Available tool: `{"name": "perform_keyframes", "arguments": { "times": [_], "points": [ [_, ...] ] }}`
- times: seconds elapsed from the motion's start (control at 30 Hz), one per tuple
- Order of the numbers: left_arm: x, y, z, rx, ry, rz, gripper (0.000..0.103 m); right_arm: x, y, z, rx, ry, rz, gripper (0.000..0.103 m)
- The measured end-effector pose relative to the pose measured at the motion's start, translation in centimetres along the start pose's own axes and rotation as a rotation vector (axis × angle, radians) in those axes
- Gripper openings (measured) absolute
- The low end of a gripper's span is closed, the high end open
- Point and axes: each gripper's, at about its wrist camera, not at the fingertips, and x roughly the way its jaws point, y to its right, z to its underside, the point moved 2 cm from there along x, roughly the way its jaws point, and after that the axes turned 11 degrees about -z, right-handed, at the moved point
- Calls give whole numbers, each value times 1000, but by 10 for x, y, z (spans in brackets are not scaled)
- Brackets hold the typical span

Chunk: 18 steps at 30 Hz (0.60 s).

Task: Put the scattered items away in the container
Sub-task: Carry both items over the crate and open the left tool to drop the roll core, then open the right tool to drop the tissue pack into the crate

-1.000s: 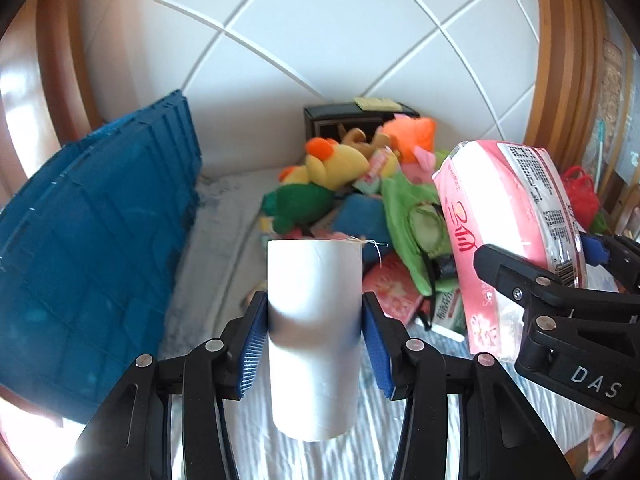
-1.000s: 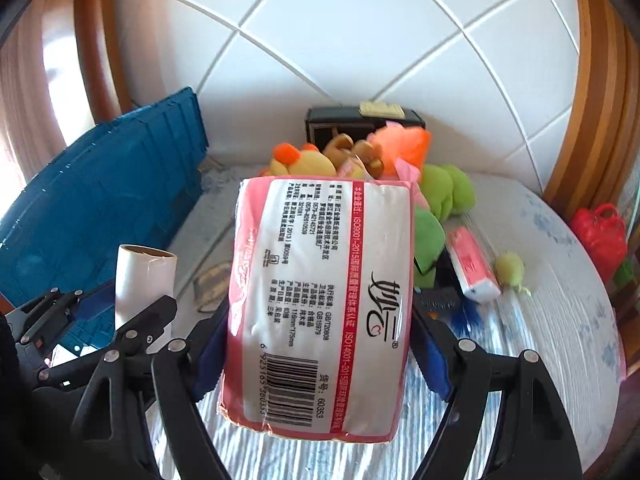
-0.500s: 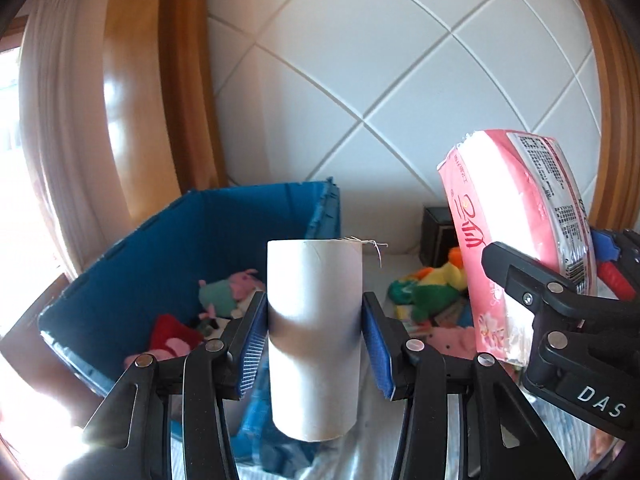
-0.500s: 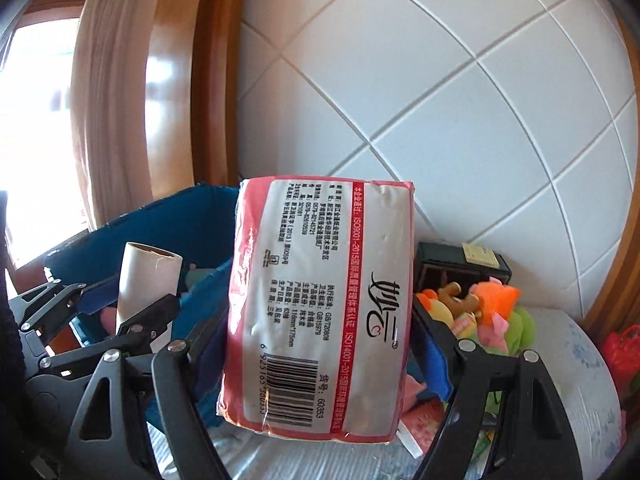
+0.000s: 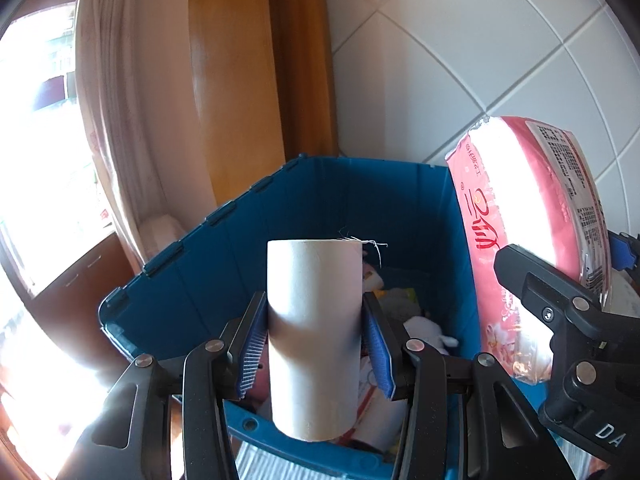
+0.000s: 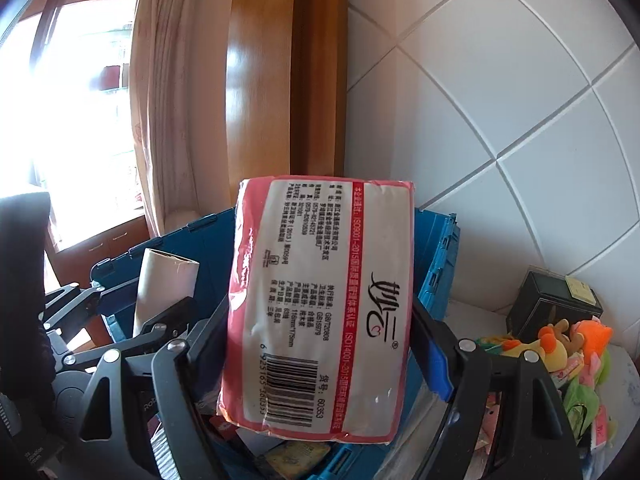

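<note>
Left gripper (image 5: 314, 344) pinches the cardboard tube (image 5: 314, 336) upright, right gripper (image 6: 320, 344) clamps the pink tissue pack (image 6: 320, 304); both hang over the blue crate (image 5: 340, 200). I lower each past the rim before letting go (toys already inside). Plush pile (image 6: 560, 352) and black box (image 6: 554, 308) wait right, clear of my path.

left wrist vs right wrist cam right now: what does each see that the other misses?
Left wrist only: the white plush toy and other items inside the blue crate.

Right wrist only: the barcode side of the pink tissue pack, the black box, and the plush toy pile still outside the crate.

Both: the crate, the cardboard tube clamped in the left claw, the tissue pack clamped in the right claw, the curtain, and the tiled wall.
</note>
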Motion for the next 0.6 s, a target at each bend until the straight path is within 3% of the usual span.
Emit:
{"name": "perform_keyframes", "arguments": {
  "times": [0.2, 0.27, 0.37, 0.6],
  "points": [
    [30, -8, 1, -2, -33, 19, 50, 19, -2, -1, 2, -36, 28, 80],
    [35, -6, 2, -2, -30, 25, 67, 18, 1, -1, 2, -40, 40, 80],
    [40, -6, 3, -6, -28, 34, 79, 21, 2, -3, 9, -45, 51, 80],
    [39, 0, 13, -6, -48, 43, 80, 21, 6, -4, 30, -43, 79, 89]
  ]
}}
